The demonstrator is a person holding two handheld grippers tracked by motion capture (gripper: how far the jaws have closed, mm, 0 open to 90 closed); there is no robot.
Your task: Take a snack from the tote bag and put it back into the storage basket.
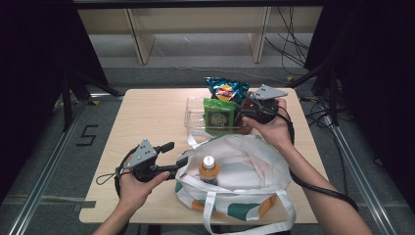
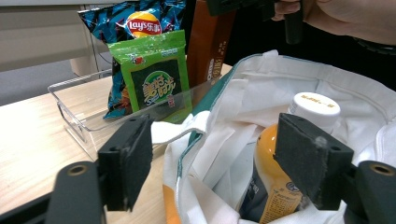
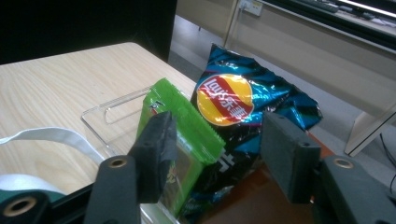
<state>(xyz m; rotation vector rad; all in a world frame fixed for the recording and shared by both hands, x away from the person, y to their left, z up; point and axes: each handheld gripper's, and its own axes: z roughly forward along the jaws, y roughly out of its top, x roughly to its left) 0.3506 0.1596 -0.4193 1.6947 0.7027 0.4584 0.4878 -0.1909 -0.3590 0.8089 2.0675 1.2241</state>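
A white tote bag (image 1: 247, 169) with green and orange patches lies open at the table's near edge. An orange drink bottle (image 1: 209, 169) with a white cap stands inside it. My left gripper (image 1: 178, 152) is open at the bag's left rim, and the rim cloth (image 2: 196, 126) lies between its jaws without being pinched. Behind the bag, a clear tray (image 1: 192, 117) holds a blue crisp bag (image 1: 225, 89), a green snack packet (image 1: 219, 116) and a brown box (image 2: 210, 42). My right gripper (image 1: 243, 106) is open just right of the packets, its jaws framing the crisp bag (image 3: 243, 107).
The light wooden table (image 1: 147, 117) has bare room on its left half. A white bag strap (image 3: 46, 135) lies in front of the tray (image 3: 116, 114). Cables (image 1: 318, 188) trail from both grippers. Beyond the table are a grey floor and wooden shelving legs (image 1: 139, 39).
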